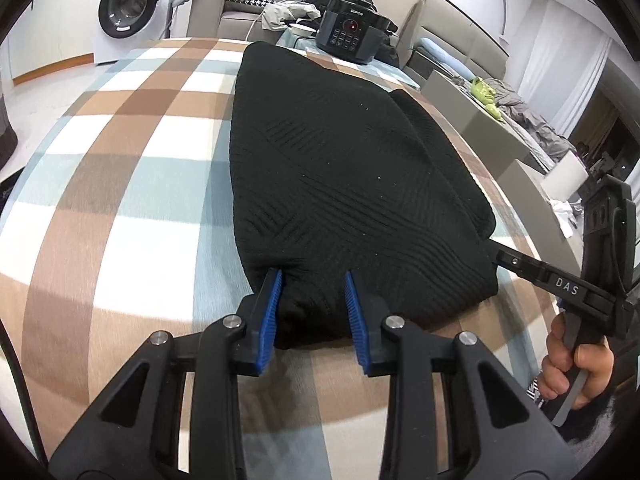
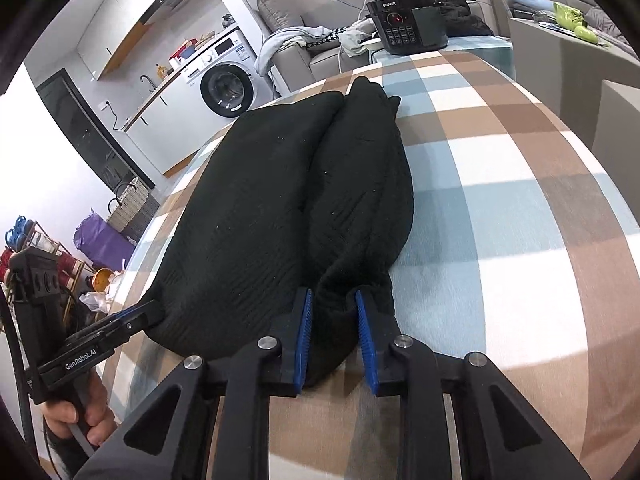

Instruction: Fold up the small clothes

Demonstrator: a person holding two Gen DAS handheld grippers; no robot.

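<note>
My black knit garment [image 1: 340, 184] lies lengthwise on the checked table [image 1: 140, 160], sides already folded in. My left gripper [image 1: 314, 300] and right gripper [image 2: 332, 320] each pinch a near corner; the end-to-end fold looks left to do.

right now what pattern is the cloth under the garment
Brown, white and pale blue checks on the tablecloth, clearest in the right wrist view.

black knit garment [image 1: 340, 168] | folded lengthwise | on checked cloth [image 1: 132, 184]

Your two cameras sit close, looking down along the fingers. Both see the black cloth [image 1: 340, 168] [image 2: 280, 208].
</note>
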